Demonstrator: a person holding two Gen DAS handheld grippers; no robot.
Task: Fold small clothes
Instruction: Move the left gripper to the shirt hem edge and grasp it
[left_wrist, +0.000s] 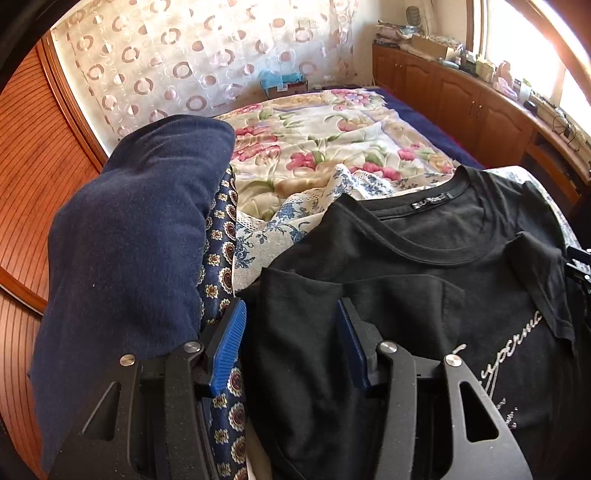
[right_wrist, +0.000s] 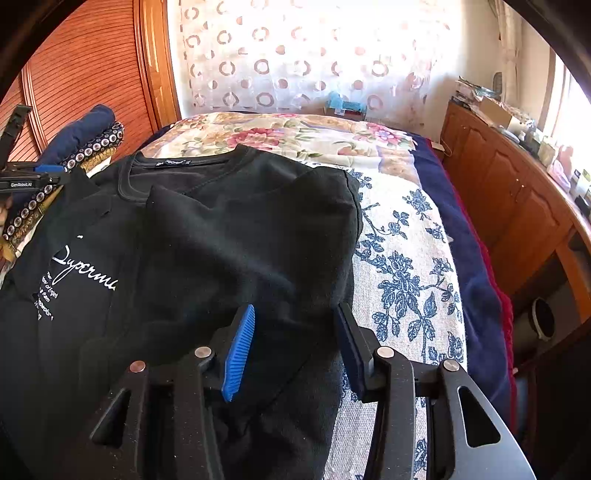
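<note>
A black T-shirt with white script lettering lies on the bed, both sleeves folded in over its front; it also shows in the right wrist view. My left gripper is open, its blue-padded jaws hovering over the shirt's left edge, with nothing between them. My right gripper is open over the shirt's right side, near the folded sleeve, also holding nothing. The left gripper's body shows at the far left of the right wrist view.
A stack of folded clothes, a navy garment over a patterned navy one, sits left of the shirt. The bed carries a blue-floral cloth and a pink-floral quilt. Wooden cabinets run along the right; a wardrobe stands left.
</note>
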